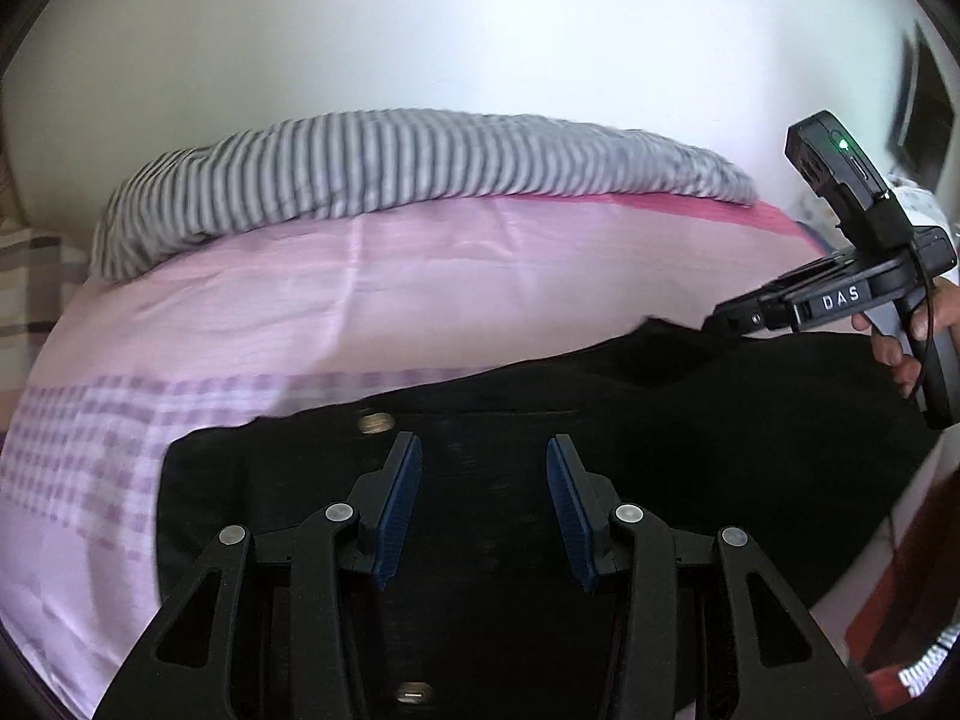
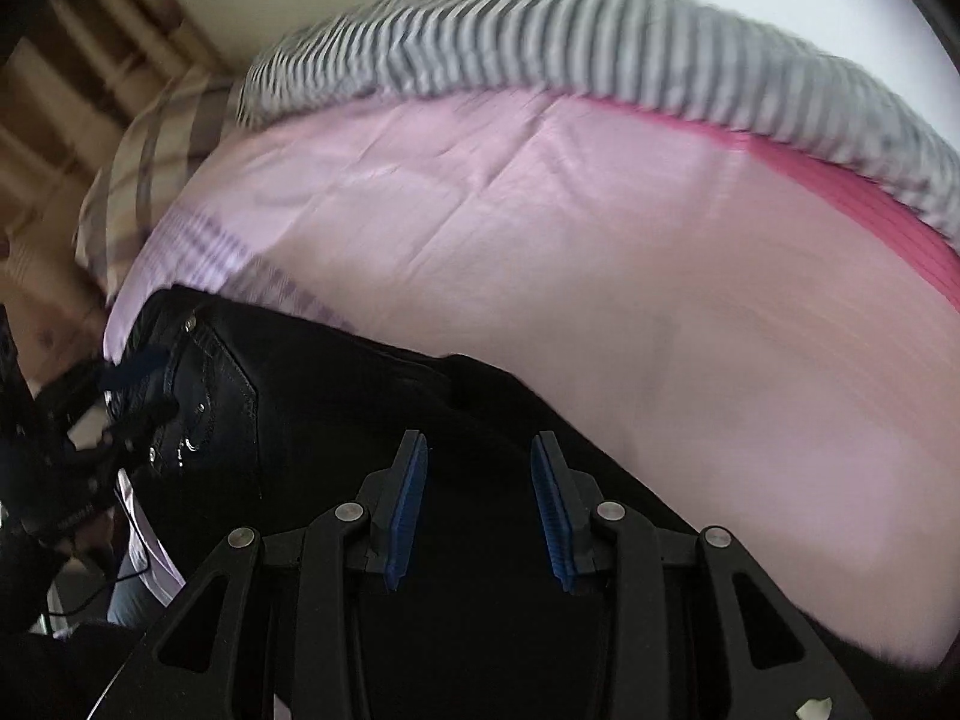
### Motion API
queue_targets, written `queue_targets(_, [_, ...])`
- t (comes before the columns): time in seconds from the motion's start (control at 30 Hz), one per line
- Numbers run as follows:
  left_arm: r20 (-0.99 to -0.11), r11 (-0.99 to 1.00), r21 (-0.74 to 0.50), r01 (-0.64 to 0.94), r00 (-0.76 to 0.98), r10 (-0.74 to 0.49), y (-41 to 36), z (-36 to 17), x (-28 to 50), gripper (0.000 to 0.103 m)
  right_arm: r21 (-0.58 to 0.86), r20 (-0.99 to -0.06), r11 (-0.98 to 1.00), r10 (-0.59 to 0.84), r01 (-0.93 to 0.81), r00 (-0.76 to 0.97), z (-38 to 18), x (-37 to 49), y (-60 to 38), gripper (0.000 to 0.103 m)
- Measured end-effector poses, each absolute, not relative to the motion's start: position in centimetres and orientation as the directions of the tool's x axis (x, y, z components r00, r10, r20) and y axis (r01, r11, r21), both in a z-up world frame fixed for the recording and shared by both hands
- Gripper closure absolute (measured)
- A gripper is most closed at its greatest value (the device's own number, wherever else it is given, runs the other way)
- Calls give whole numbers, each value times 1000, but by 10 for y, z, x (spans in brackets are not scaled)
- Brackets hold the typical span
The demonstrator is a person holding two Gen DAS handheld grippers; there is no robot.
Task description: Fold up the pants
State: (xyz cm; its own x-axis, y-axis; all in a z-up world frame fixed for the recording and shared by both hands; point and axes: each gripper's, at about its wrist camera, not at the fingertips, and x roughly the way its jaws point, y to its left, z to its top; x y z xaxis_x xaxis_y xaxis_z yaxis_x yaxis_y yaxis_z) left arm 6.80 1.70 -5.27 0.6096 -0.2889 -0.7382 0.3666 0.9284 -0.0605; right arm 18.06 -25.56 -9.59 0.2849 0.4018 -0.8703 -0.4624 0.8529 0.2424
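- Black pants [image 1: 540, 408] lie across the lower half of the left wrist view on a pink bedsheet [image 1: 420, 276].
- Left gripper [image 1: 483, 450], lower centre: jaws spread apart above the dark fabric, nothing between them.
- Right gripper [image 2: 479, 444], lower centre of its own view: jaws likewise apart over the pants [image 2: 336, 396].
- Striped grey blanket [image 1: 390, 162] fills the upper part of the frame.
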Motion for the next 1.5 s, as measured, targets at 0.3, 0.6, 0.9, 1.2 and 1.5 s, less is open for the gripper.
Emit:
queue_targets(0.3, [-738, 937, -57, 344, 618, -271, 36, -69, 77, 58, 269, -880, 795, 432, -543, 197, -122, 202, -218, 74])
queue_targets(0.6, [-737, 947, -72, 313, 623, -262, 44, -64, 88, 58, 285, -836, 819, 467, -498, 289, -106, 214, -221, 96])
queue_targets(0.9, [-745, 947, -20, 321, 627, -228, 40, -72, 92, 58, 201, -860, 883, 366, -424, 355, -113, 216, -219, 64])
queue_targets(1.2, [-728, 919, -64, 389, 612, -310, 13, -47, 69, 57, 145, -804, 966, 241, -214, 544, -60, 139, -307, 63])
queue_targets(1.5, [-733, 794, -128, 594, 483, -479, -100, -55, 62, 57, 7, -861, 1000, 18, -23, 509, -113, 86, -354, 63])
